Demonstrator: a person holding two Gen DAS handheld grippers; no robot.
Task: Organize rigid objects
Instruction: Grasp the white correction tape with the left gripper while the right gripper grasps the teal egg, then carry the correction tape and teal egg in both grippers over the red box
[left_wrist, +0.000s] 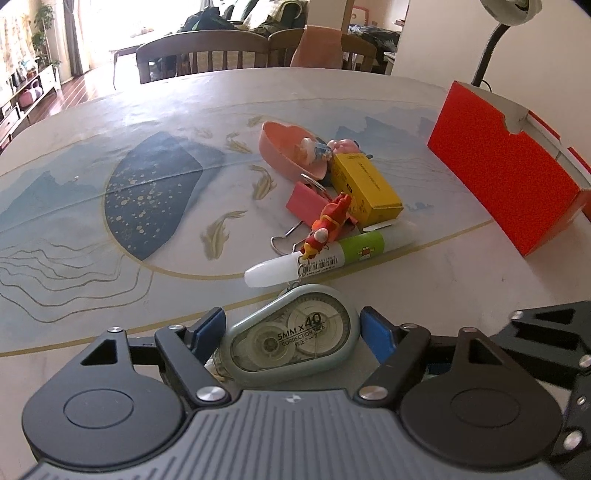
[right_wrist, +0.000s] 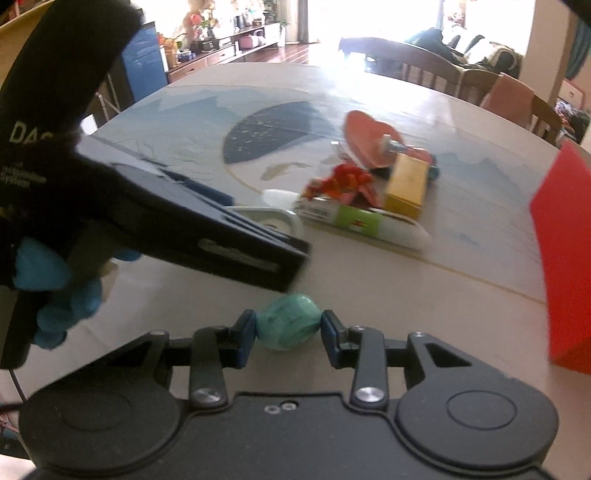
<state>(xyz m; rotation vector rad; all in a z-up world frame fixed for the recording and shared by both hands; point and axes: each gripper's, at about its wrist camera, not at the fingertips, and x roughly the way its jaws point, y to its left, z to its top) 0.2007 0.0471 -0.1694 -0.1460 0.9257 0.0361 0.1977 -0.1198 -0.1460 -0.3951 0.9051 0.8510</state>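
Note:
A pale green correction tape dispenser (left_wrist: 295, 336) lies on the table between the blue pads of my left gripper (left_wrist: 293, 332), which press on its two sides. A key chain runs from it toward a red toy figure (left_wrist: 328, 221). My right gripper (right_wrist: 289, 332) is shut on a small teal stone-like piece (right_wrist: 288, 321) just above the table top. In the right wrist view the left gripper's black body (right_wrist: 184, 221) reaches in from the left, held by a blue-gloved hand (right_wrist: 55, 295), with the correction tape (right_wrist: 277, 221) at its tip.
Behind lies a heap: a pink heart-shaped dish (left_wrist: 291, 151), a yellow box (left_wrist: 365, 188), a pink binder clip (left_wrist: 306, 201) and a white and green tube (left_wrist: 332, 254). An open red box (left_wrist: 506, 166) stands at the right, with a lamp (left_wrist: 491, 44) behind it. Chairs (left_wrist: 203, 55) line the far edge.

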